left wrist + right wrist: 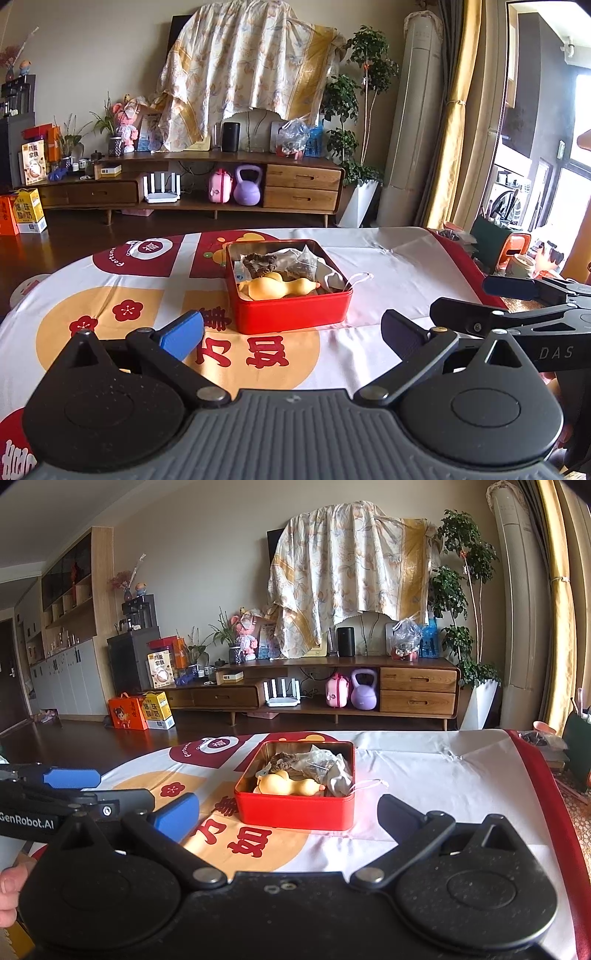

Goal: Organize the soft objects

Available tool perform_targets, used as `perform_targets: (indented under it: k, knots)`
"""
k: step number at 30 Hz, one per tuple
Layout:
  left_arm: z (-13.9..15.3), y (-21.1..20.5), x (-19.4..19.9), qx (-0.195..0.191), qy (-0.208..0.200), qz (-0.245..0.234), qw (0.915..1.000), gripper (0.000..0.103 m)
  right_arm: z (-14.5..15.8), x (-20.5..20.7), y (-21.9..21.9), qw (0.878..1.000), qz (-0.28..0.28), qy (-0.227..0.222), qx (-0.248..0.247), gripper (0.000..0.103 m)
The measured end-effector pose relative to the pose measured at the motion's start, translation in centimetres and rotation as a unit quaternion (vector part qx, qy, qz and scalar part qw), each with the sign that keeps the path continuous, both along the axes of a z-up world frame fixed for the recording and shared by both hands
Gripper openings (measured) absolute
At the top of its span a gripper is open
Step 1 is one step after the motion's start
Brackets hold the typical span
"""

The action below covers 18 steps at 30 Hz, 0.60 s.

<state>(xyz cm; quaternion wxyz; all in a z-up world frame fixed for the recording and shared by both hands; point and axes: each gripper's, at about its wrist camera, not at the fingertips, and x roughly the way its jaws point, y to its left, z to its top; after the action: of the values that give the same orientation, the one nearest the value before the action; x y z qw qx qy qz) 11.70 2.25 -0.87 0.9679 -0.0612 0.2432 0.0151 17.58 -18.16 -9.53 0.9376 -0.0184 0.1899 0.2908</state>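
On the left, the left gripper [291,332] hovers above the tablecloth [388,266] with its jaws spread wide and nothing between them. Just beyond it, near the middle of the table, sits the red tin [291,314], already packed with soft things: a yellow squishy toy [277,287] lying along the near wall, a brown crinkled piece [258,266] toward the back, and a clear bag [299,260] beside a grey cloth pouch [332,277]. The pouch's white cord [356,279] loops out over the right rim. To the right, the right gripper [288,814] is likewise wide open and empty, level with the left one.

The likeliest trouble is that trailing cord: a finger passing the right rim could snag it and drag the pouch out, or tug the light tin across the smooth cloth. The pile also rides near the rim, so pressing anything more in could tip the toy over the edge. With both grippers so close together, reaching in at once risks them knocking each other.
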Motion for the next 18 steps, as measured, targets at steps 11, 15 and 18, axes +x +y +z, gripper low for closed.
perform_targets:
  k: [11,15,18]
  knots:
    - [-0.17,-0.19,-0.42,0.004,0.007,0.003,1.0,0.103,0.08,-0.15,0.08,1.0,0.002,0.001,0.001,0.103]
    - [-0.23,-0.16,-0.52,0.003,0.008,0.004,1.0,0.103,0.05,-0.14,0.07,1.0,0.001,0.002,0.001,0.103]
    - [-0.28,-0.17,-0.45,0.001,0.01,0.004,0.9999,0.103,0.03,-0.29,0.12,1.0,0.001,0.002,0.002,0.103]
